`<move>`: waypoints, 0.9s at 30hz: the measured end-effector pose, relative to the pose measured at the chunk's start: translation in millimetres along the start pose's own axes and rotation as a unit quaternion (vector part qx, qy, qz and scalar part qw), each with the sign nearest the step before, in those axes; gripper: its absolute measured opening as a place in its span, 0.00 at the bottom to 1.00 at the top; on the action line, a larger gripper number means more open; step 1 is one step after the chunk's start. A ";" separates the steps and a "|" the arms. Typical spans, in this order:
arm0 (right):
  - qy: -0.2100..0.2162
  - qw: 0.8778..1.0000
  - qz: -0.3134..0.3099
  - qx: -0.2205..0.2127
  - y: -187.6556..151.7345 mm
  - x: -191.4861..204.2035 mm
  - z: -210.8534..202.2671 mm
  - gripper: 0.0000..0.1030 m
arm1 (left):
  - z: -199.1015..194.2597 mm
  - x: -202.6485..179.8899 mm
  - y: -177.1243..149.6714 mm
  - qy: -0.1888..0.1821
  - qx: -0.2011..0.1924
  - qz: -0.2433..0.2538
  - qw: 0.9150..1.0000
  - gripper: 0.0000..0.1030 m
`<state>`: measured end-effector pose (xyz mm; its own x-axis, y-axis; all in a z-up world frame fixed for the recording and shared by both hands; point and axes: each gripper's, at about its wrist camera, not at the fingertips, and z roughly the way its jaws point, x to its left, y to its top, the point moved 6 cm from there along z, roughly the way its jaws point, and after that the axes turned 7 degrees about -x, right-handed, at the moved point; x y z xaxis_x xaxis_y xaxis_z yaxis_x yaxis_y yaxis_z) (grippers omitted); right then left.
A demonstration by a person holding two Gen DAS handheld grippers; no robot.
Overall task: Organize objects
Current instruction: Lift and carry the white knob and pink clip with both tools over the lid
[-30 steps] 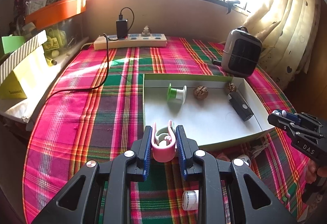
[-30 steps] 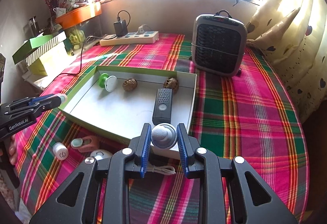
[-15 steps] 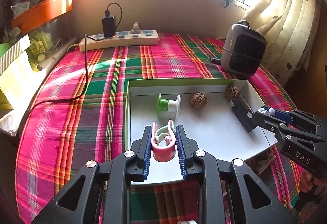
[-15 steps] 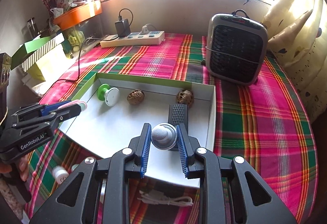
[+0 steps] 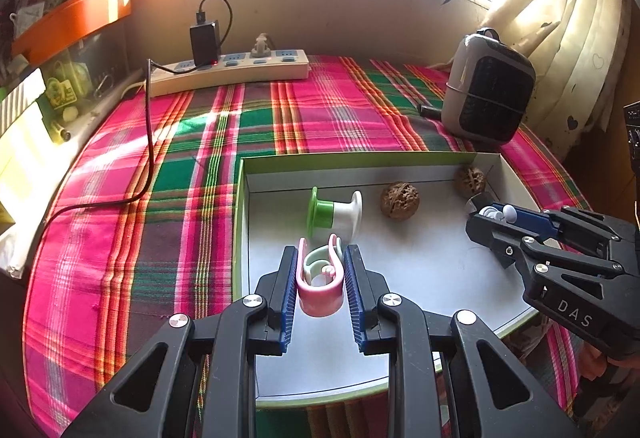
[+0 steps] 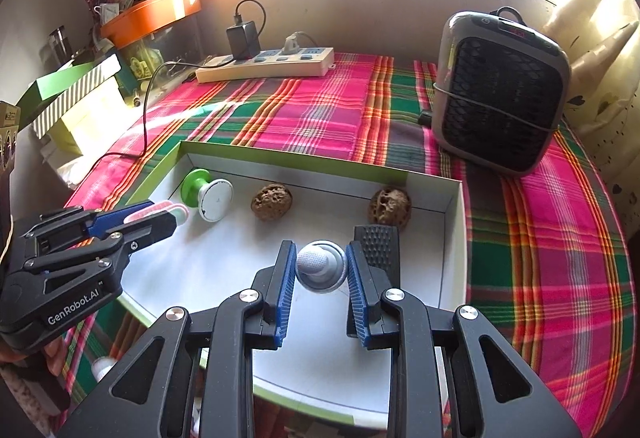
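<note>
Two views cover the scene. From the left wrist, the left gripper point(image 5: 320, 280) is clamped on a pink clip point(image 5: 320, 292) held over the white tray point(image 5: 404, 162), just in front of the green-and-white spool point(image 5: 334, 214); two walnuts point(image 5: 399, 200) lie farther back. From the right wrist, the right gripper point(image 6: 321, 274) is closed around a small grey microphone point(image 6: 321, 266) above the tray's floor, beside a black remote point(image 6: 376, 242). A heater point(image 6: 500, 94) stands on the plaid cloth point(image 6: 320, 110).

Home room: plaid tablecloth point(image 5: 320, 110), power strip point(image 5: 228, 72), small heater point(image 6: 500, 90), curtain point(image 5: 568, 18) by far window.
</note>
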<state>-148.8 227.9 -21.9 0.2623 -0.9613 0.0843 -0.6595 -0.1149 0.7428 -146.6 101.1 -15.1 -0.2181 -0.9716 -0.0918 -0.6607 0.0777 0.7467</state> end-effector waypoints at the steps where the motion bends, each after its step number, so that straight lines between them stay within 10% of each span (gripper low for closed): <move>1: 0.000 1.000 0.000 0.001 0.2 0.1 1.8 0.26 | 1.2 -0.3 -0.3 -0.001 0.001 0.000 1.000 0.21; 27: 0.007 0.999 -0.017 0.029 1.2 10.7 33.9 0.26 | 15.9 -1.8 -2.8 0.011 0.007 0.013 1.000 0.21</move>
<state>-170.7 209.0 -42.6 0.2949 -0.9530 0.0692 -0.6897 -0.1622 0.7057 -155.7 106.3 -27.5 -0.2190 -0.9740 -0.0574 -0.6655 0.1061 0.7388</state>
